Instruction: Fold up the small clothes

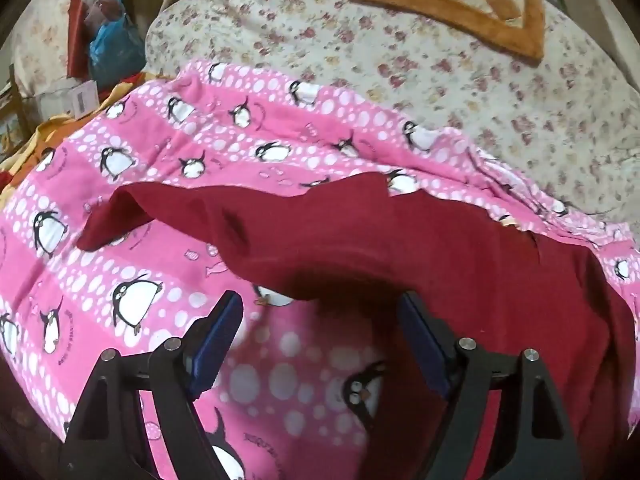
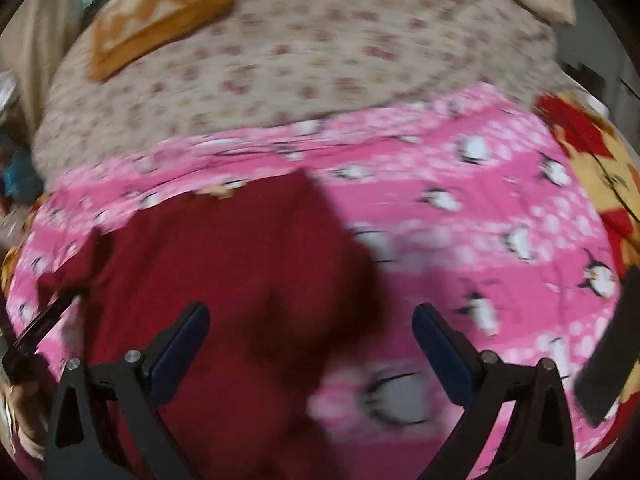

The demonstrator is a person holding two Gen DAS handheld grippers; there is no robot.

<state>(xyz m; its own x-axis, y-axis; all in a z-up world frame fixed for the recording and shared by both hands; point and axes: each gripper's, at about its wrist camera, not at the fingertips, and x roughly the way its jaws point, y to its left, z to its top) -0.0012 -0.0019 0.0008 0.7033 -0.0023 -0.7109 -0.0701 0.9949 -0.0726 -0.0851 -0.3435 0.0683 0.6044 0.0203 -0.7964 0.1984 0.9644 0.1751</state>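
A dark red garment (image 1: 400, 240) lies spread on a pink penguin blanket (image 1: 132, 152), which covers the near part of a bed. In the left wrist view the garment fills the middle and right of the scene, with one sleeve-like flap (image 1: 120, 216) reaching out to the left across the pink cloth, its edge lifted a little so that a shadow shows beneath.

The left gripper (image 1: 320, 316) hangs over the near edge of the garment with its jaws spread wide and nothing between them — the left finger is over bare blanket, the right finger over red cloth. Whether either finger touches the fabric cannot be told.

The right wrist view is blurred. The right gripper (image 2: 310, 328) also stands wide open and holds nothing; the garment (image 2: 224, 248) lies under and beyond its left finger, while its right finger is over the pink blanket (image 2: 480, 208). A darker fold of the red cloth sits between the two fingers.

Farther off, beyond the pink blanket, a cream flowered bedspread (image 1: 400, 60) covers the rest of the bed, and an orange checked mat (image 1: 452, 0) rests on its far right part. At the far left there is a blue plastic bag (image 1: 112, 48) among other clutter — too indistinct to name.
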